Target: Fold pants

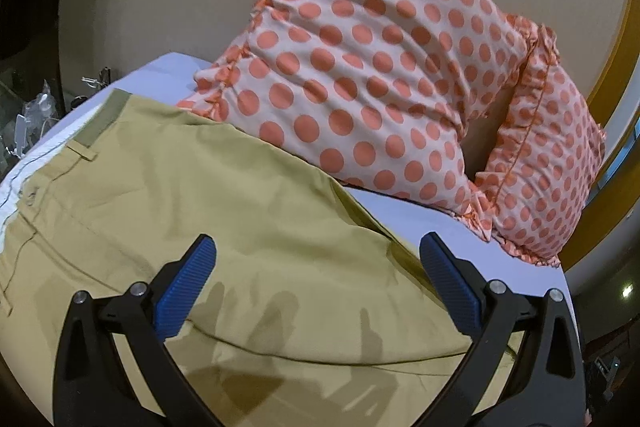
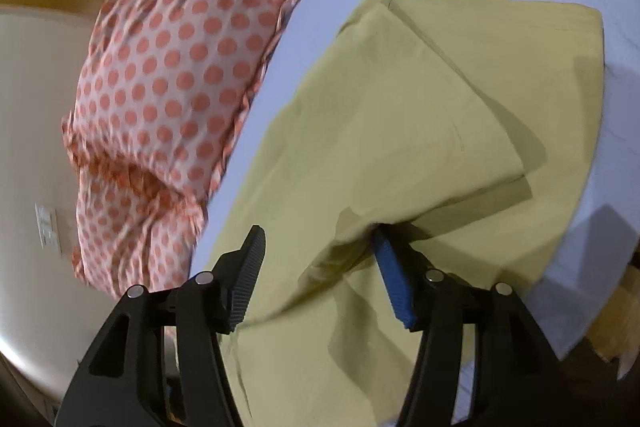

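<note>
Bed, white sheet, carries everything; seen in both wrist views.

Pants, khaki/tan, spread flat on bed. Left wrist view: waistband w/ belt loop at upper left, seat area below. Right wrist view: pants already doubled over, a folded layer lying on top w/ its corner pointing toward the camera.

Pillows, 2 pcs, pale pink w/ orange polka dots, ruffled edge. Big one props against wall, its lower edge touching pants' far side; second one just beside it on the right.

Left hand-held gripper: jaws spread wide, holding nothing. Hovers above pants, near the fabric's right edge; blue pads apart w/ cloth showing between them. Contact w/ fabric: can't tell.

Right hand-held gripper: jaws spread, not clamped. Blue-padded finger tucked under a lifted fold of pants, fabric draping over its tip; other finger sits left of that fold, at the pants' left edge. Fabric bunches up between the two.

Wall switch plate, small, behind pillows.
</note>
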A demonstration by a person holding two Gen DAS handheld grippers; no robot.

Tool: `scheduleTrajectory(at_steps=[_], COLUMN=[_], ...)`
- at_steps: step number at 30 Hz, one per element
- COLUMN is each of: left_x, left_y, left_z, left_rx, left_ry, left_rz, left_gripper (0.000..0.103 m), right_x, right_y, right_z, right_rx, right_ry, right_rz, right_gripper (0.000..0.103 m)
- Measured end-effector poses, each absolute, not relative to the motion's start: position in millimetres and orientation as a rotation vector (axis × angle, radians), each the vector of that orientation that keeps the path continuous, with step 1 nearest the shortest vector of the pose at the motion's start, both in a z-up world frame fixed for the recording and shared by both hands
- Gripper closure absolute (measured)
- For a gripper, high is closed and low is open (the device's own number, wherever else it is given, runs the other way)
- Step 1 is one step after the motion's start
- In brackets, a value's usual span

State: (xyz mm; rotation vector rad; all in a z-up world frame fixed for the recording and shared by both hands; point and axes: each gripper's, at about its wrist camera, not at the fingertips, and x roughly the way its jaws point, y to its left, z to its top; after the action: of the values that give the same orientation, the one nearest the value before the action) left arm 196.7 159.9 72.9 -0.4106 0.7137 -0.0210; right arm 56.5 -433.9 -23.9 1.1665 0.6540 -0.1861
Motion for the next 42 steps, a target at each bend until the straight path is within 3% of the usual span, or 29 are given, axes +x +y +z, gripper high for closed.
scheduleTrajectory(at_steps=[1,2,3,7,17,19,20,21,22,26,32,36,42], left_x=[201,204,210,232,279,290,296,301,303,260,102,12,-27], left_y=[159,159,160,166,170,177,182,188,193,196,196,187,185], left_z=[70,68,65,60,35,26,21,15,11,31,74,51,14], left_rx=[-0.411,-0.414,-0.425,-0.495,-0.583,-0.615,-0.635,-0.659,-0.682,-0.637,-0.536,-0.516,-0.555], left_ry=[0.727,0.74,0.757,0.801,0.96,0.978,0.983,0.986,0.988,0.903,0.749,0.771,0.806], left_rz=[-0.025,-0.027,-0.034,-0.06,0.027,0.057,0.07,0.08,0.083,0.066,0.002,0.015,0.026], left_gripper=[0.002,0.002,0.002,0.003,0.023,0.038,0.055,0.089,0.096,0.098,0.097,0.097,0.097], right_x=[57,59,60,53,44,47,48,50,52,55,29,15,6], right_y=[-433,-432,-435,-452,-462,-464,-465,-466,-467,-471,-482,-484,-489], right_z=[-23,-23,-26,-32,3,0,-2,-3,-4,0,11,1,-20], right_rx=[1.164,1.152,1.135,1.153,1.078,1.083,1.083,1.082,1.08,1.069,1.026,0.996,0.984], right_ry=[0.644,0.629,0.606,0.504,0.368,0.373,0.377,0.379,0.382,0.375,0.336,0.378,0.432], right_rz=[-0.194,-0.197,-0.186,-0.153,-0.088,-0.084,-0.084,-0.084,-0.081,-0.057,-0.054,-0.084,-0.137], right_gripper=[0.047,0.069,0.099,0.099,0.099,0.099,0.099,0.099,0.099,0.099,0.099,0.099,0.099])
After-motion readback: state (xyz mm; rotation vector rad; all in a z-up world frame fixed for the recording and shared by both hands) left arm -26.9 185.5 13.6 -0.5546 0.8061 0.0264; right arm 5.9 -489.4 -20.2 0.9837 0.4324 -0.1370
